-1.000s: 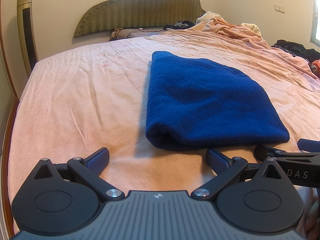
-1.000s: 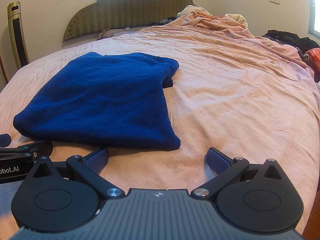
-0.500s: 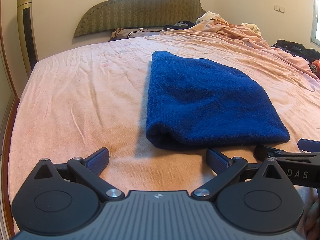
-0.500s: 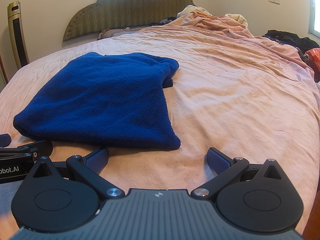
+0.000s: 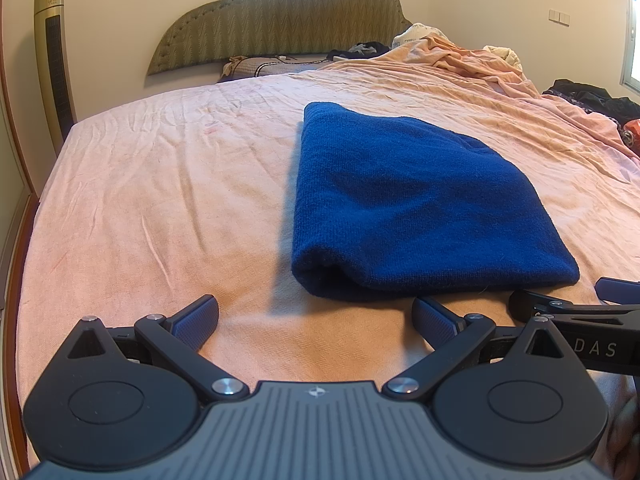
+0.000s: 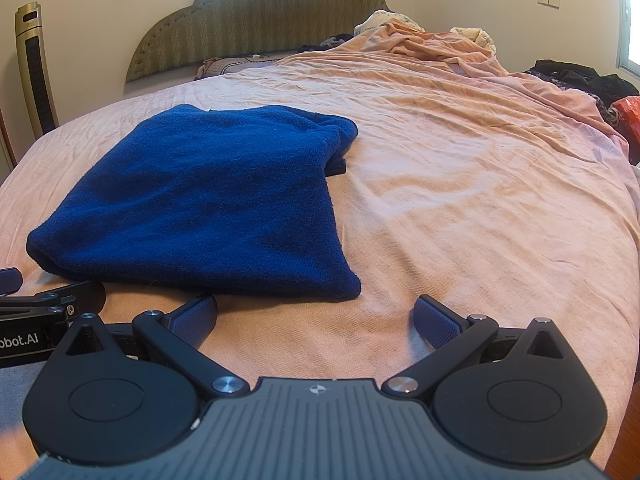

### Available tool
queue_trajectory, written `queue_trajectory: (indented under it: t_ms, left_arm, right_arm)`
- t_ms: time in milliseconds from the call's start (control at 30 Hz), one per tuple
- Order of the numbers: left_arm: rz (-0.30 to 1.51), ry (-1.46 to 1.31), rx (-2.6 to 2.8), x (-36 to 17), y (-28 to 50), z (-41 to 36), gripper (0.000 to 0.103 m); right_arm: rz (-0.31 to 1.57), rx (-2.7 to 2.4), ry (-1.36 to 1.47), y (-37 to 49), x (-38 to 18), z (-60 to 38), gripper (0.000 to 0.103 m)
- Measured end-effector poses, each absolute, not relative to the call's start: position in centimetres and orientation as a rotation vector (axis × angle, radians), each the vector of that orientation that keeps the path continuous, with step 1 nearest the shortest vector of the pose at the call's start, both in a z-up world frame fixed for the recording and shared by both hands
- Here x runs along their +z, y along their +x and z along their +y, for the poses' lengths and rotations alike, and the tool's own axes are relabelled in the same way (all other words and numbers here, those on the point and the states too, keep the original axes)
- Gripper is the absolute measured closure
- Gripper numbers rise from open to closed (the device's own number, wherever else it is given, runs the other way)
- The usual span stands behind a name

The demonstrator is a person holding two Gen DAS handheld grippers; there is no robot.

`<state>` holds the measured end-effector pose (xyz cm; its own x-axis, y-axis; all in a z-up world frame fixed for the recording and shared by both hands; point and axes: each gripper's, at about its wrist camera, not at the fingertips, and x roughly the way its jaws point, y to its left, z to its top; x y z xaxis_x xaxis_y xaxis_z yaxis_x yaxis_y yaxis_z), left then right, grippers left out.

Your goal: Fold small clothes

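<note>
Folded blue knit garment [image 5: 416, 208] flat on pink bedsheet [image 5: 160, 200]. Left gripper [image 5: 316, 316] and right gripper [image 6: 316, 316] low, level, just short of garment's near edge, side by side; jaws spread wide, empty.

- Your left gripper [image 5: 315, 318] is wide open. Its two blue fingers [image 5: 197, 317] point forward, and nothing is between them.
- Your right gripper [image 6: 315, 318] is wide open too, and it holds nothing.
- The two grippers sit side by side, low down and very close together.
</note>
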<state>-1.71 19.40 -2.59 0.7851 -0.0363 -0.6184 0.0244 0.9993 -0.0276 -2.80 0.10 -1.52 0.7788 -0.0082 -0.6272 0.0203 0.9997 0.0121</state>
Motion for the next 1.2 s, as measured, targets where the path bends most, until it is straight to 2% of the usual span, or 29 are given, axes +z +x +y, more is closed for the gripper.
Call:
queue_trajectory:
  t_ms: [367, 600, 833, 1200]
  left_arm:
    - [0.666, -0.007, -0.022, -2.5, -2.1, 19.2, 0.0]
    - [0.567, -0.013, -0.044, -0.2, -8.5, 19.9, 0.0]
    - [0.546, 0.002, -0.075, 0.9, -12.8, 19.6, 0.0]
    - [0.54, 0.029, -0.098, 1.2, -13.5, 18.8, 0.0]
  right_arm:
    - [0.708, -0.024, -0.005, -3.4, -0.8, 0.2, 0.0]
    - [0.691, 0.024, 0.125, -10.7, 0.3, -1.6, 0.0]
    - [0.62, 0.01, 0.157, -13.8, 1.1, -1.8, 0.0]
    - [0.465, 0.005, 0.154, -14.6, 2.7, -2.4, 0.0]
